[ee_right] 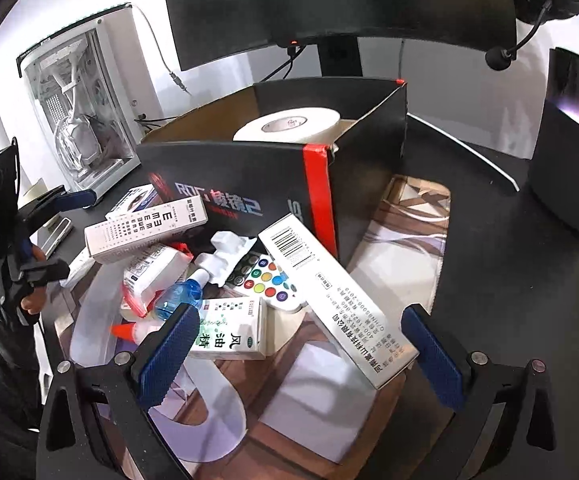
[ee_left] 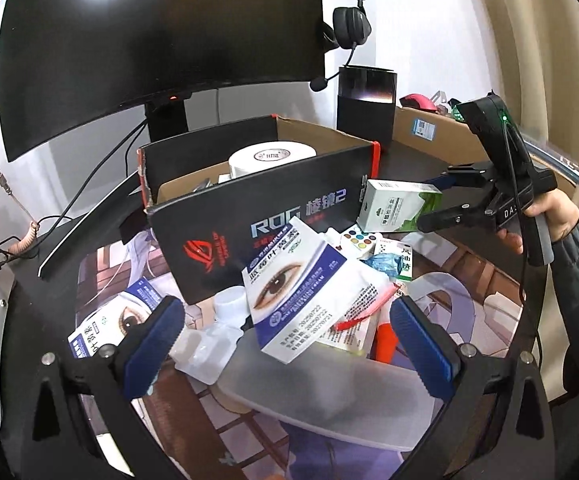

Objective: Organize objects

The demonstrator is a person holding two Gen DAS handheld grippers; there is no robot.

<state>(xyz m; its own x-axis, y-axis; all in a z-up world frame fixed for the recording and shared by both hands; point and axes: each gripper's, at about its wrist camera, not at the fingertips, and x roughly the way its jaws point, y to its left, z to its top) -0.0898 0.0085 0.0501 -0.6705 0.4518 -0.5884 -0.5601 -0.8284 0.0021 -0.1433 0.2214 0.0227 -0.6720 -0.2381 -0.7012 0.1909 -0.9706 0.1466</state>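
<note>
Pinching a glossy green-white carton point(ee_left: 399, 206), right tongs point(ee_left: 435, 204), left tongs point(ee_left: 285, 338) spread.

- The ROG box point(ee_left: 249, 216) is cardboard: matt black outside, raw brown inside.
- The eye-drop carton point(ee_left: 309, 292) is smooth printed paperboard with a light sheen.
- The tape roll point(ee_right: 289, 126) looks like matt white paper.
- The gripper pads point(ee_right: 167, 356) are blue with a rough, dotted texture.
- The monitor point(ee_left: 161, 40) screen is glossy black.
- The spray bottle point(ee_right: 179, 300) is clear blue plastic.
</note>
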